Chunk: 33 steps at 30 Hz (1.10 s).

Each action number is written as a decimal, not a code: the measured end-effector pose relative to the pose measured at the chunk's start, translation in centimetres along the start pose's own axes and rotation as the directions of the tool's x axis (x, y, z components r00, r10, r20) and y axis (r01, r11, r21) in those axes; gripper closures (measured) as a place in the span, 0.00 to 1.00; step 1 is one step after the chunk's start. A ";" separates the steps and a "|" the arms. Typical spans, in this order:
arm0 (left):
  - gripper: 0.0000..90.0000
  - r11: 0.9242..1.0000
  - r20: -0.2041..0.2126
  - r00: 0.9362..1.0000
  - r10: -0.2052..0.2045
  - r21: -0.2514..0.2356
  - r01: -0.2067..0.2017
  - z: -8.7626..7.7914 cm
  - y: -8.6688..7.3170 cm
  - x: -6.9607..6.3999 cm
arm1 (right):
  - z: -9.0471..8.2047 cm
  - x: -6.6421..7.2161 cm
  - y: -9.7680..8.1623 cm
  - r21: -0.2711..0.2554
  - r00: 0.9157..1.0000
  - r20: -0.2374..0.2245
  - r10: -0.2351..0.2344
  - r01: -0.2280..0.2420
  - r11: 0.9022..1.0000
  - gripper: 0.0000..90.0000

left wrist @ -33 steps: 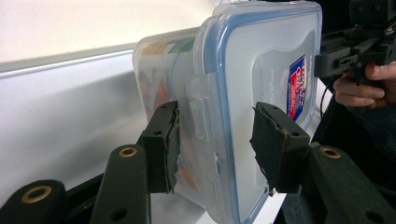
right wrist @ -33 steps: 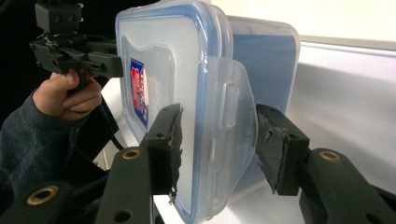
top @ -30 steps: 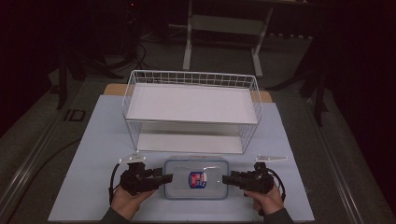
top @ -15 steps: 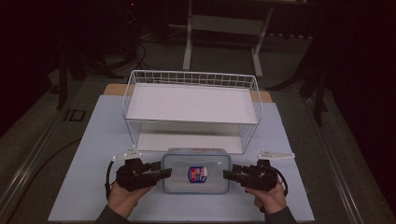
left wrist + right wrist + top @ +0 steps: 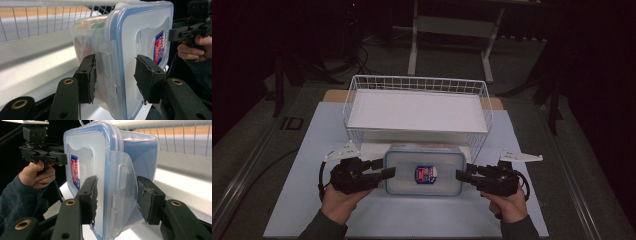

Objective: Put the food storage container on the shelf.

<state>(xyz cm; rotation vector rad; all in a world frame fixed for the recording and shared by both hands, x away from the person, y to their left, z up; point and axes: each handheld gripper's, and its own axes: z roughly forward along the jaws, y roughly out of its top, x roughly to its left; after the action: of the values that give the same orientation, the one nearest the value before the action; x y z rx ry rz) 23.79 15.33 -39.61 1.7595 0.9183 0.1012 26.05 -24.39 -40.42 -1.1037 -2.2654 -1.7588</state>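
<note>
High view: fixed above the person's side of the table (image 5: 287, 200), facing forward and down, far enough to take in the whole top. Left gripper view and right gripper view: each rides its gripper, looking along its own jaws at very close range — from opposite ends of the lidded container (image 5: 424, 170). All three views share that container and the wire basket (image 5: 417, 87) behind it.
</note>
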 end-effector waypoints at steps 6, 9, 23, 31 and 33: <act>0.58 0.999 -0.007 0.999 0.036 -0.031 -0.036 -0.9 2.0 -0.4 | -0.4 0.8 2.2 -0.032 0.999 0.004 -0.037 0.037 0.999 0.58; 0.58 0.998 -0.009 0.999 0.047 -0.041 -0.047 -1.3 2.9 -0.5 | -0.6 1.2 3.1 -0.049 0.999 0.006 -0.049 0.049 0.998 0.58; 0.58 0.989 -0.014 0.993 0.114 -0.094 -0.115 -2.6 6.4 -1.1 | -1.5 2.8 6.5 -0.104 0.994 0.016 -0.106 0.107 0.989 0.59; 0.58 0.985 -0.017 0.992 0.126 -0.118 -0.127 -2.7 8.3 -0.8 | -1.8 2.9 8.4 -0.140 0.993 0.026 -0.115 0.118 0.983 0.59; 0.58 0.984 -0.015 0.992 0.126 -0.123 -0.127 -2.8 8.7 -0.6 | -1.7 2.9 8.9 -0.147 0.993 0.029 -0.118 0.121 0.982 0.59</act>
<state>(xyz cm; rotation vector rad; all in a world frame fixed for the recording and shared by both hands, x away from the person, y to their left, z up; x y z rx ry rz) 26.57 16.20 -30.90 1.7020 0.7885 0.2424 28.33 -23.69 -31.21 -1.0318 -2.2895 -1.9996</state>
